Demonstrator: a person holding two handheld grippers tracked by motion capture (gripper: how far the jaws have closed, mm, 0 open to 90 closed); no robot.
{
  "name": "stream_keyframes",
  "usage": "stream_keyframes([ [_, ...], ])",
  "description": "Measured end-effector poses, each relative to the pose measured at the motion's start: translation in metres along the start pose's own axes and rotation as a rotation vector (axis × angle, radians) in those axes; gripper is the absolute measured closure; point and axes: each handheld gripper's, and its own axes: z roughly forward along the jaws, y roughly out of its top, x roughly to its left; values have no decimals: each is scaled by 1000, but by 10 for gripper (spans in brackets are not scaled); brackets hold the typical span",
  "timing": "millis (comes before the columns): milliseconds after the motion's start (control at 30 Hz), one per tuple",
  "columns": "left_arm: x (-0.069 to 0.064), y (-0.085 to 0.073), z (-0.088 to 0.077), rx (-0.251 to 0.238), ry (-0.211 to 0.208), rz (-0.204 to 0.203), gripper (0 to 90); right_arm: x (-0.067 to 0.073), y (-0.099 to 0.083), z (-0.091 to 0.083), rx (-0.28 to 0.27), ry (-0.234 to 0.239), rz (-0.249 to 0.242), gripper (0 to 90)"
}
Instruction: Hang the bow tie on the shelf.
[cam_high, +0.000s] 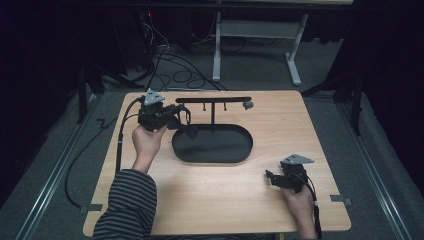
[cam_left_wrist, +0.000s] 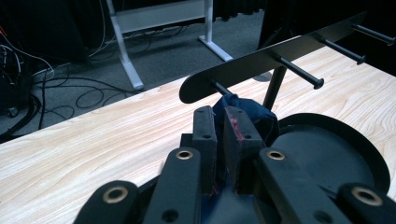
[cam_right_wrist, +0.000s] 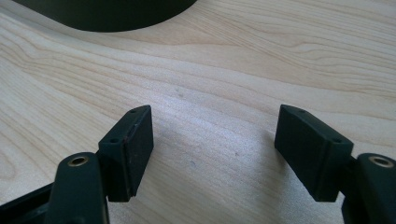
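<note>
A black rack stands on an oval black tray (cam_high: 220, 147); its flat bar (cam_high: 213, 100) carries several pegs (cam_left_wrist: 299, 71). My left gripper (cam_high: 183, 119) is at the bar's left end, its jaws nearly together on a dark blue piece of cloth (cam_left_wrist: 247, 109). In the left gripper view my gripper (cam_left_wrist: 219, 126) holds the cloth just under the leftmost peg (cam_left_wrist: 218, 87); whether it hangs on that peg I cannot tell. My right gripper (cam_high: 270, 177) rests low over the bare table at the front right, open, with only wood between its pads (cam_right_wrist: 135, 144).
A small grey object (cam_high: 247, 105) hangs at the bar's right end. The tray's dark rim (cam_right_wrist: 107, 14) lies ahead of the right gripper. Beyond the table's far edge are floor cables (cam_high: 175, 70) and a white table frame (cam_high: 260, 30).
</note>
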Motion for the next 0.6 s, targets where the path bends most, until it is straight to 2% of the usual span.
stream_keyframes([
  [600,-4,0,-9,-24,-4,14,796,0,0,0,0,0,0,294],
])
